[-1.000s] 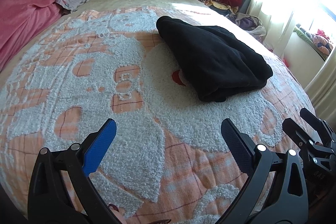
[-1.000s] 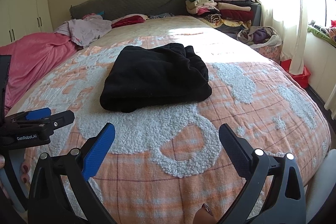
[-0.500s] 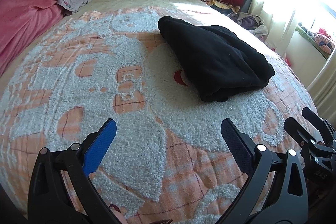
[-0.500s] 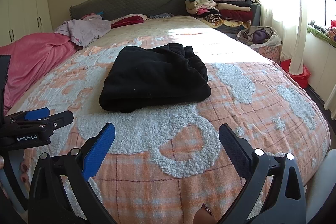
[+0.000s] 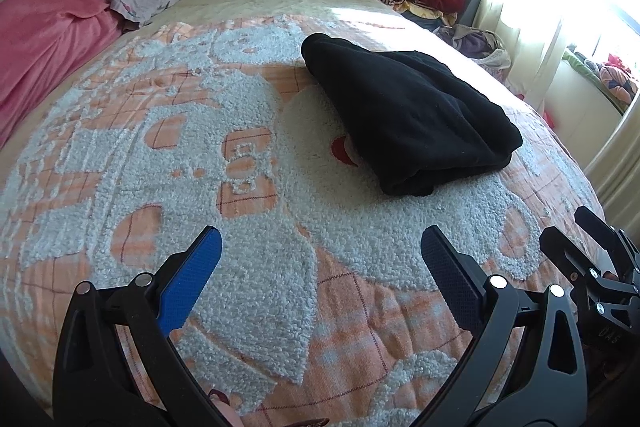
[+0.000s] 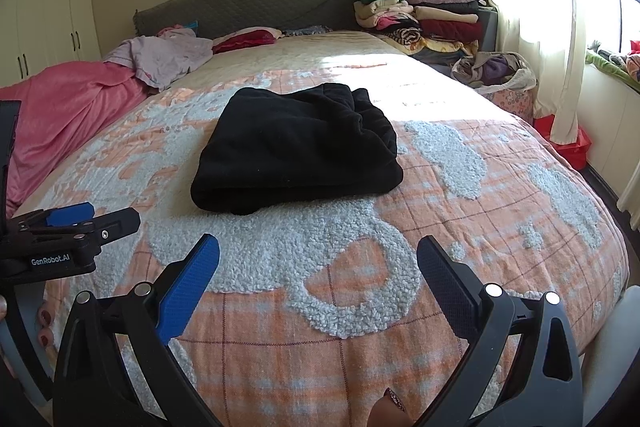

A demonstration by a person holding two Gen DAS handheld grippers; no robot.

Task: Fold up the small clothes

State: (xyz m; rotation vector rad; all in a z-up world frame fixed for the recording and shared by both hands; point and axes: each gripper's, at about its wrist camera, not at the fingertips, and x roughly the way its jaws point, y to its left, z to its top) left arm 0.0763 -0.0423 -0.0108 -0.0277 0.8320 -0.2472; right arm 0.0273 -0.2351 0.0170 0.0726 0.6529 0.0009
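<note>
**Black garment folded on the bed, both grippers empty**

The black garment (image 5: 408, 115) (image 6: 296, 155) lies folded in a thick bundle on the bedspread (image 5: 240, 267) (image 6: 360, 287), roughly mid-bed and a bit closer to the foot edge than to the headboard (image 6: 248, 3). It looks like fleece, with the rounded fold edge facing the foot of the bed.

The left hand-held gripper (image 5: 320, 263) hovers above the foot edge with its fingers spread wide and nothing between them; its blue pads (image 5: 188, 287) are clear of the fabric. The right hand-held gripper (image 6: 318, 267) is the same: fingers wide apart, holding nothing, well short of the garment. Each one shows up in the other's view, the right one at the right edge of the left camera (image 5: 592, 267) and the left one at the left edge of the right camera (image 6: 72, 231), so they sit side by side.

Other stuff around: a pink blanket (image 6: 60, 107) along the left side of the bed, a lilac piece of clothing (image 6: 164, 59) near the headboard, and a stack of folded clothes (image 6: 424, 15) at the far right corner beside the curtain (image 6: 532, 7).
</note>
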